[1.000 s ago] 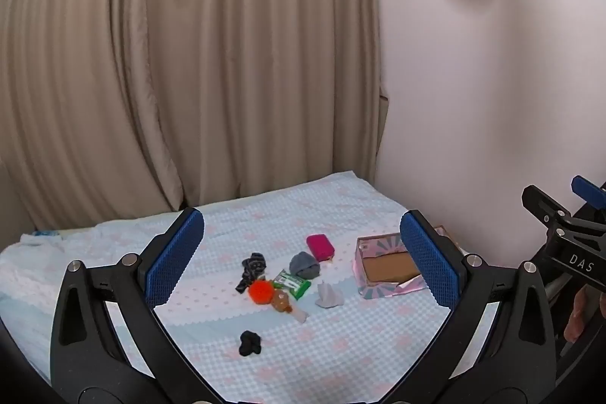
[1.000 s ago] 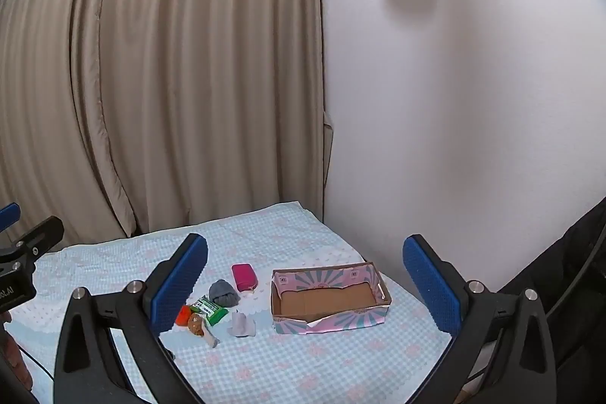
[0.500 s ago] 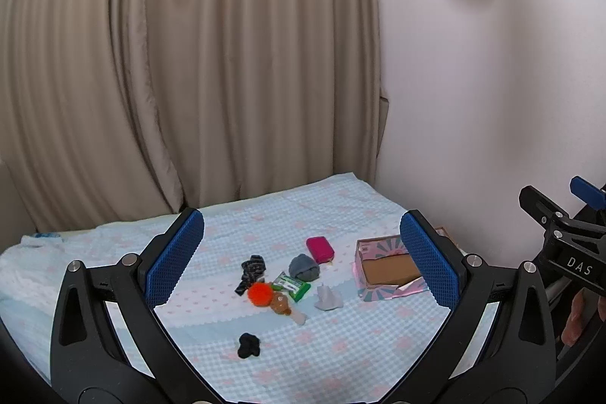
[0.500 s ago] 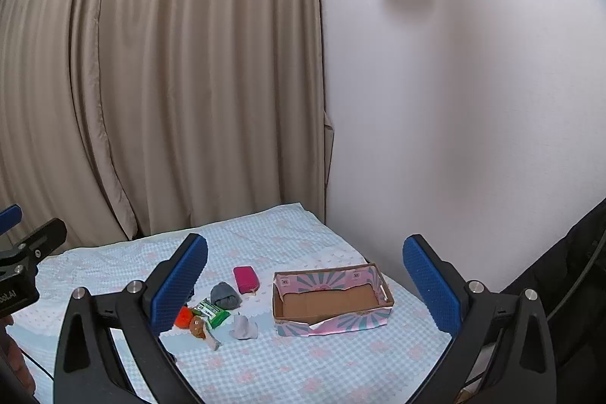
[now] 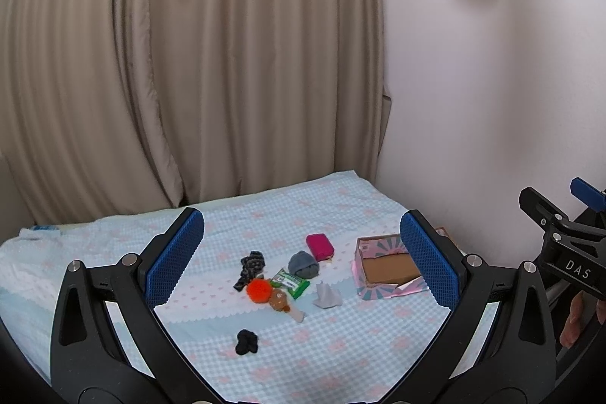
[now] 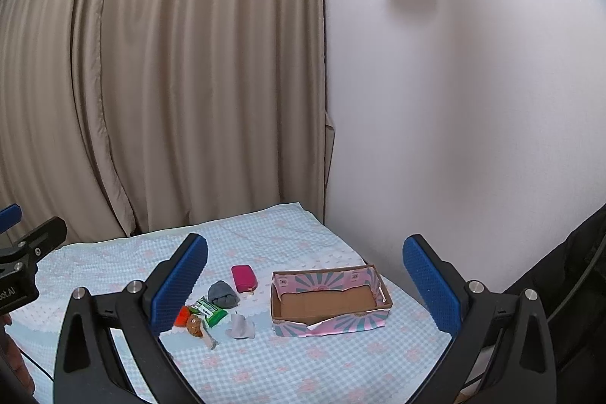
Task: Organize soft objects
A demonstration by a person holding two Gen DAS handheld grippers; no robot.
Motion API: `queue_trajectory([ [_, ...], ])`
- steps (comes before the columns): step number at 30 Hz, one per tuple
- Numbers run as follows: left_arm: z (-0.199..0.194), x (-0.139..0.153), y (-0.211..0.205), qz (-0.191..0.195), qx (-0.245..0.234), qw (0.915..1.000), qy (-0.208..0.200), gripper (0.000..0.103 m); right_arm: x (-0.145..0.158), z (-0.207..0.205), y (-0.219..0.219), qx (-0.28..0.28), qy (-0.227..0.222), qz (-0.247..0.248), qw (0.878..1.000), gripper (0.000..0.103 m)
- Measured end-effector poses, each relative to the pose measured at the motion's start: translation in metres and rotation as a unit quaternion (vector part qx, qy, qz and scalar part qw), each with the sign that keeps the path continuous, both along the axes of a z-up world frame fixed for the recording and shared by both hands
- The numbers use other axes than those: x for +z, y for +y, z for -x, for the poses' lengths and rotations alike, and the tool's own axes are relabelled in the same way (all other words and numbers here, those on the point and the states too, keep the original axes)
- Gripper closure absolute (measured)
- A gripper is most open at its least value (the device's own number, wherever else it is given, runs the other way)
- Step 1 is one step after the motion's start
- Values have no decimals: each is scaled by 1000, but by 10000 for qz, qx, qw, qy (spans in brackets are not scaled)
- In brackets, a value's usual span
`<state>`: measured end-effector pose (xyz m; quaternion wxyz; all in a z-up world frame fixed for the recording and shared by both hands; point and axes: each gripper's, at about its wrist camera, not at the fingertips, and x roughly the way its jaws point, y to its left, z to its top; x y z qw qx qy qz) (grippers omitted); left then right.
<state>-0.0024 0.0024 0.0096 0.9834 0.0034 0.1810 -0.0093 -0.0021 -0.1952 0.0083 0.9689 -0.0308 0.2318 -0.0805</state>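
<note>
— What do you have on the left camera?

— My left gripper (image 5: 302,259) hangs above the bed with its blue pads spread wide and nothing between them. Framed between them, low in the centre of the frame, a scatter of soft things lies on the checked bedspread (image 5: 341,358): a pink pouch (image 5: 320,247), a grey rolled sock (image 5: 303,264) just below and left of it, a dark patterned sock (image 5: 250,267) further left, an orange pompom (image 5: 258,289), a green packet (image 5: 291,283) touching the pompom's right side, a small brown plush (image 5: 281,300), a pale grey cloth (image 5: 326,296), and a black bundle (image 5: 246,342) alone nearer the bottom edge.

— And the box?

— The pink patterned box (image 5: 382,269) sits at centre right, partly hidden behind my right-hand pad. It is open on top and I see only its brown cardboard floor.

— The other side?

— My right gripper (image 6: 305,281) is likewise parted wide, holding nothing, up off the bed. In that view the box (image 6: 329,301) is lower centre, and the soft pile is to its left, apart from it; the pink pouch (image 6: 244,278) lies nearest the box's upper left corner. Beige curtains (image 6: 170,82) fill the left half, a white wall (image 6: 454,120) the right.
</note>
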Motion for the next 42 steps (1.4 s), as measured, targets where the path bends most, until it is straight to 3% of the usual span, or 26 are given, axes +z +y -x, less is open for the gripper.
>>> queue_trajectory([
  [42, -15, -5, 8, 128, -69, 9999, 19, 0, -13, -2, 5, -40, -17, -85, 10000, 0],
])
